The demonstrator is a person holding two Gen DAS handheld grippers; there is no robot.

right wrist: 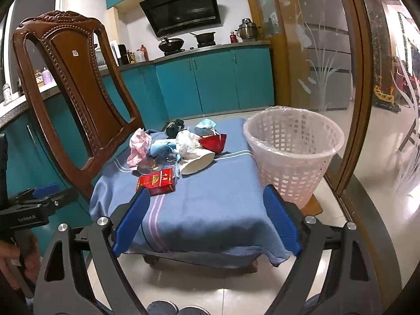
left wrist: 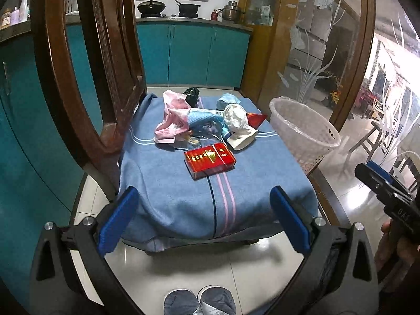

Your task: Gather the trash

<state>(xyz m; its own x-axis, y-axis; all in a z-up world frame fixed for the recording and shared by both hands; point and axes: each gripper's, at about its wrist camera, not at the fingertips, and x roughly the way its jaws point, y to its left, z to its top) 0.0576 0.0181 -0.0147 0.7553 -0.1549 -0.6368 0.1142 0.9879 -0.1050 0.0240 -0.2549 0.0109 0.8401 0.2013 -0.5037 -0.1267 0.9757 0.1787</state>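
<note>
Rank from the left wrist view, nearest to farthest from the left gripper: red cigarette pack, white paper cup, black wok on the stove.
1. Red cigarette pack, centre of the blue cloth.
2. White paper cup, behind it, slightly right.
3. Black wok, back counter.

A kitchen with teal cabinets [right wrist: 215, 84], a black range hood [right wrist: 181, 8] over the stove, pale glossy floor tiles [left wrist: 168, 270], and an etched glass door [right wrist: 328, 52] at right.

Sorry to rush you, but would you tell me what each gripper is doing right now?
Left gripper: open, holding nothing, short of the trash.
Right gripper: open, holding nothing, short of the red box.
</note>
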